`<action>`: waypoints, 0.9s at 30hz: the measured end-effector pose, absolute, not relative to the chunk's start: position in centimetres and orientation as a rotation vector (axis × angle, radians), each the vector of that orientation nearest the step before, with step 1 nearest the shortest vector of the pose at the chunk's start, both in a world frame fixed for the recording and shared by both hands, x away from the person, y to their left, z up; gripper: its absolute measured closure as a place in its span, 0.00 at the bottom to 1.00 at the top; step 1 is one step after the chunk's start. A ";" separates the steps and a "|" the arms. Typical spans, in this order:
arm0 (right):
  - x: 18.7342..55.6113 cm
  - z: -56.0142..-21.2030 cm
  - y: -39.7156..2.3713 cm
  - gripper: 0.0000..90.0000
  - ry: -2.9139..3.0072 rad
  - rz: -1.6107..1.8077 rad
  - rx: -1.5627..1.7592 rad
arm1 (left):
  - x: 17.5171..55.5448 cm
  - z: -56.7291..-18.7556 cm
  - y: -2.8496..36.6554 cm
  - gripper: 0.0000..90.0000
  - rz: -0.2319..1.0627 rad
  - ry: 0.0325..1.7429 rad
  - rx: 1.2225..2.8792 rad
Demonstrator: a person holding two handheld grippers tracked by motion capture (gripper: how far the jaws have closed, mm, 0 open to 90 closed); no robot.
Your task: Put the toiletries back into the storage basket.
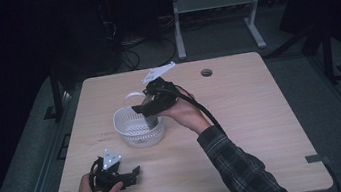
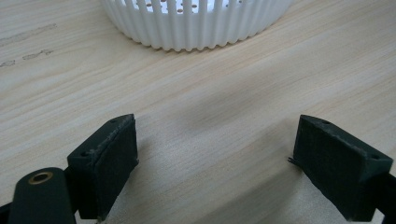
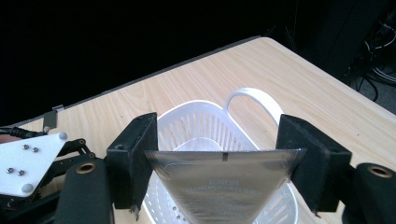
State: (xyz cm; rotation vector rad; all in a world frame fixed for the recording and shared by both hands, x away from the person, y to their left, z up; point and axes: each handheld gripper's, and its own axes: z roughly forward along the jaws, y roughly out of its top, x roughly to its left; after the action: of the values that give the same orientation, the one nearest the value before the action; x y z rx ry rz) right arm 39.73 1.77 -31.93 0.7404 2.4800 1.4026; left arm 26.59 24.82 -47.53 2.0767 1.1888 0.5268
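Silver foil pouch point(image 3: 223, 186) pinched flat by its two side edges between the right gripper point(image 3: 219, 163) pads, jaws set wide to span its width, presumably to drop it cleanly into the white slotted basket point(image 3: 187, 123) right below. Hung mouth-seam up, long axis roughly vertical, tapering down toward the basket. Left gripper point(image 2: 215, 163) parked on the wooden table point(image 2: 210, 107) near the basket, jaws wide apart and empty.

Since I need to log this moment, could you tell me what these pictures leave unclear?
- Silver pouch: its lower end is cut off by the right gripper view's bottom edge; its print is too blurred to read.
- White basket: its rim is cut off by the left gripper view's top edge.
- Basket floor: in the high view, the right gripper hides what lies there.
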 end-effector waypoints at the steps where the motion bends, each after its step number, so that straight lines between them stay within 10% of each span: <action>1: 39.7 -32.0 1.8 0.33 2.484 1.400 0.742 | 26.6 -47.5 24.8 0.14 0.527 1.189 2.076; 27: 39.9 -34.8 2.0 0.33 2.531 1.348 0.764 | 26.6 -47.5 24.8 0.14 0.528 1.188 2.078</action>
State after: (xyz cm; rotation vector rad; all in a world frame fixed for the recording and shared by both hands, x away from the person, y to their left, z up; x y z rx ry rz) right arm 39.91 1.96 -34.79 0.7641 2.5310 1.3478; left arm 26.60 24.83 -47.54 2.0775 1.1878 0.5280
